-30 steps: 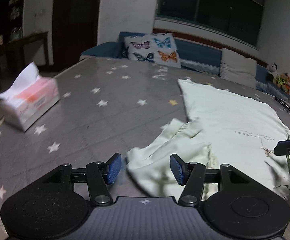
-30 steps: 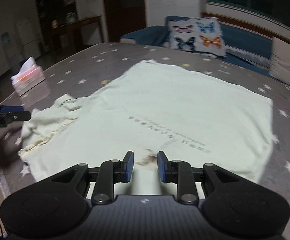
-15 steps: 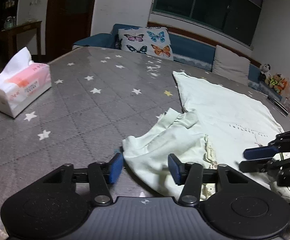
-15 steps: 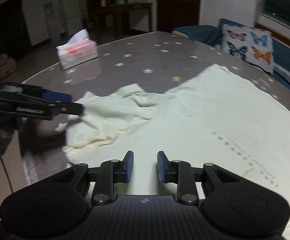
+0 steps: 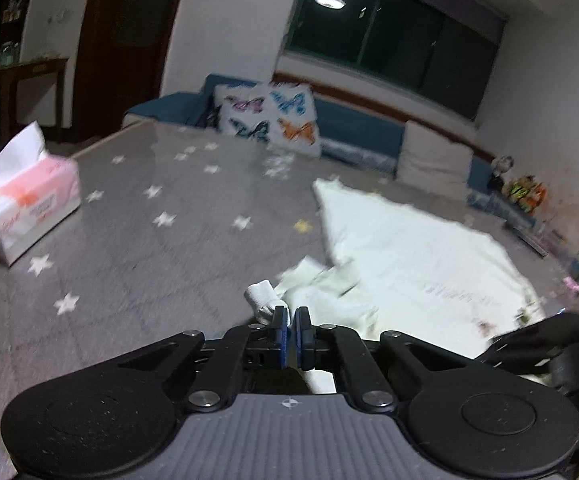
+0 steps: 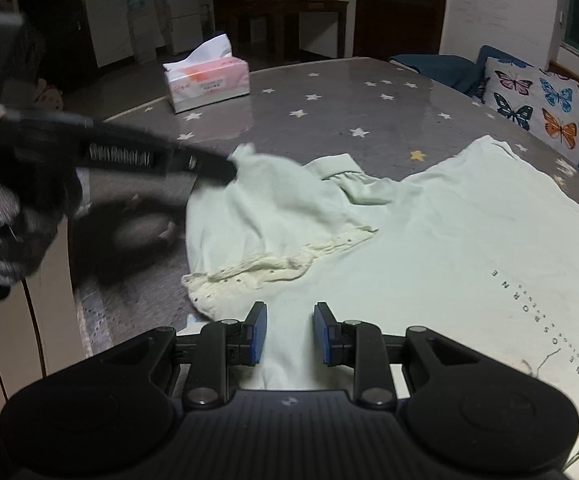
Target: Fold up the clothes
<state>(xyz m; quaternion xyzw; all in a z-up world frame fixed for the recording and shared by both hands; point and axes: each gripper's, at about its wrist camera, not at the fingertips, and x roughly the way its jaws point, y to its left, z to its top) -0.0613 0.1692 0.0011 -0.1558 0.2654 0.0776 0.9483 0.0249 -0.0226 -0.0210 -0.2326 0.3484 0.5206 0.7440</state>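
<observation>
Right wrist view: left gripper [image 6: 229,168] pinches the rumpled sleeve of a pale green cotton shirt [image 6: 429,240] near the star-patterned grey table's [image 6: 329,120] near edge; right gripper [image 6: 287,330] hovers part-spread, apparently empty. Next: draw the sleeve across the body.

place: home living room | evidence: sofa [image 5: 353,132], butterfly cushion [image 5: 269,118], tissue box [image 6: 206,79]

Left gripper [image 5: 290,330]: jaws closed to a hairline gap, blue pads nipping a fold of pale cloth, pointing toward 12 o'clock. In the right wrist view it enters from 9 o'clock, tip reaching toward centre.
Right gripper [image 6: 290,334]: jaws partly apart, blue pads clear of each other, hovering, angled downward.
</observation>
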